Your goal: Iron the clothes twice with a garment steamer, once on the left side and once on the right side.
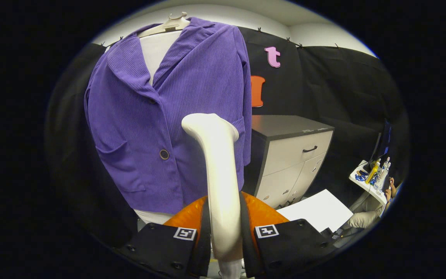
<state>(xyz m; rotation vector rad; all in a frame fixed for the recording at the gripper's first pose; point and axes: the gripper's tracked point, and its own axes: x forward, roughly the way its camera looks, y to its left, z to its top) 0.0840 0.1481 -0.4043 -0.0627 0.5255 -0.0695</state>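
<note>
Gripper view
Gripper (225, 236): its two fingers stand one on each side of the white steamer handle and press against it, so the tongs are closed on the steamer.
Steamer (219, 170): a white, curved body rises from between the fingers and bends to the left at the top; its head sits in front of the lower right part of the jacket, near the side pocket. Whether the head touches the cloth cannot be told.
Jacket (161, 116): purple, ribbed, hanging on a pale hanger (170, 24) beyond the fingers; it has a wide collar, one dark button (164, 154) near the middle and a pocket on each side. A white garment shows at the neck opening and below the hem.
Orange shape (261, 211): a rounded orange part sits just behind the fingers, on both sides of the steamer handle.
Cabinet (296, 155): dark top, pale drawer fronts with a dark handle, standing to the right of the jacket.
White sheet (318, 211): lies flat on the floor in front of the cabinet.
Small table (366, 182): far right, white, carrying small bottles.
Person (366, 217): a seated figure's leg and hand show beside that table.
</note>
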